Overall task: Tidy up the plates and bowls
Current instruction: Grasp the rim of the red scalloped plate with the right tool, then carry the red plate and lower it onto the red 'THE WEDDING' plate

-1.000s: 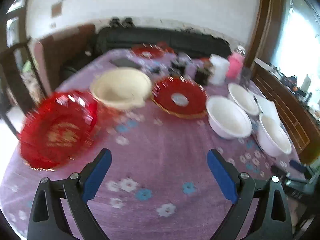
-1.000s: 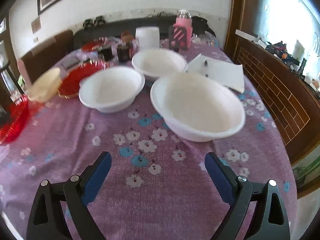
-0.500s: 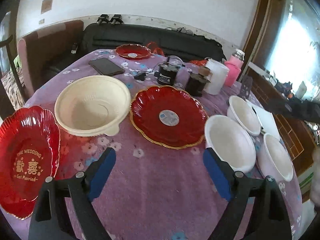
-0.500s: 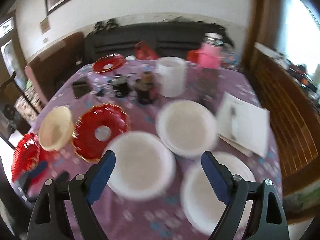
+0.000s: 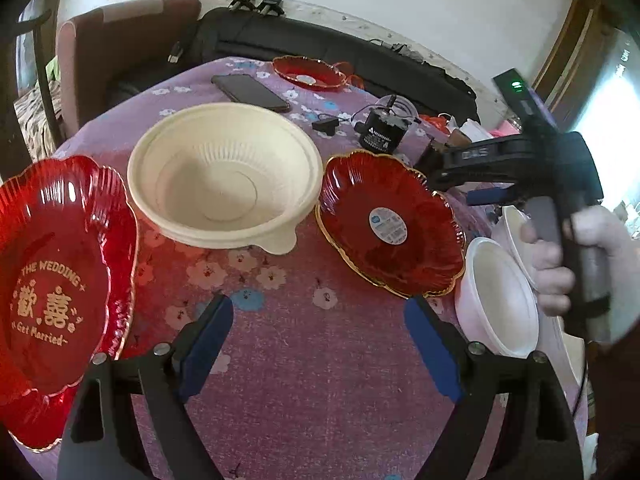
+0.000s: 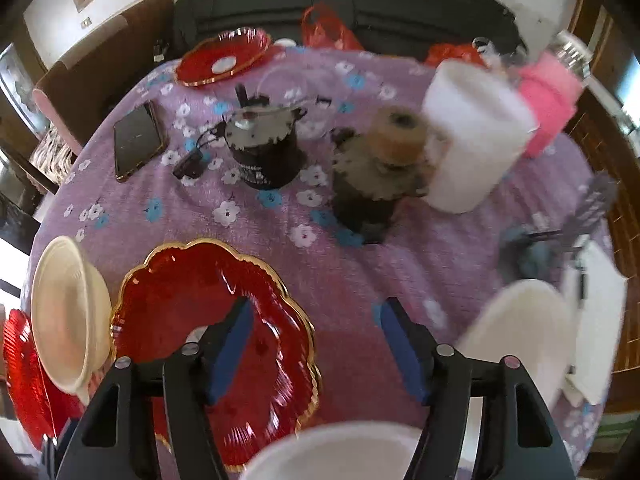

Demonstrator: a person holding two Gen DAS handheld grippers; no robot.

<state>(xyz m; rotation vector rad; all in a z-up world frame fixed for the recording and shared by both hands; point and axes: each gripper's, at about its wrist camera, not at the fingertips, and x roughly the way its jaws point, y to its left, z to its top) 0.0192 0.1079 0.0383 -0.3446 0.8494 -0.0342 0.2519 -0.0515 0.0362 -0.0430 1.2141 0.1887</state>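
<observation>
On the purple cloth, my left gripper point(image 5: 318, 320) hangs open over bare cloth, nothing between its fingers. Ahead of it lie a red wedding plate point(image 5: 60, 280), a cream bowl point(image 5: 224, 176), a gold-rimmed red plate point(image 5: 388, 224) and two white bowls point(image 5: 496, 296). A hand holds my right gripper point(image 5: 452, 184) over that plate's far right side. In the right wrist view the right gripper point(image 6: 316, 312) points steeply down with its jaws closing. Its left finger is over the red plate point(image 6: 192, 304) and its right finger over cloth; the pads touch nothing. White bowls point(image 6: 340, 452) lie below and right.
A phone point(image 5: 250, 92), a small red plate point(image 6: 224, 60), two black devices point(image 6: 264, 152), a white roll point(image 6: 472, 136) and a pink bottle point(image 6: 552, 96) crowd the far half. White paper point(image 6: 596, 320) lies at the right edge. A sofa and chairs ring the table.
My right gripper swung left from the white bowls to over the gold-rimmed red plate, and its jaws narrowed. My left gripper came nearer the dishes; the right gripper and hand entered its view.
</observation>
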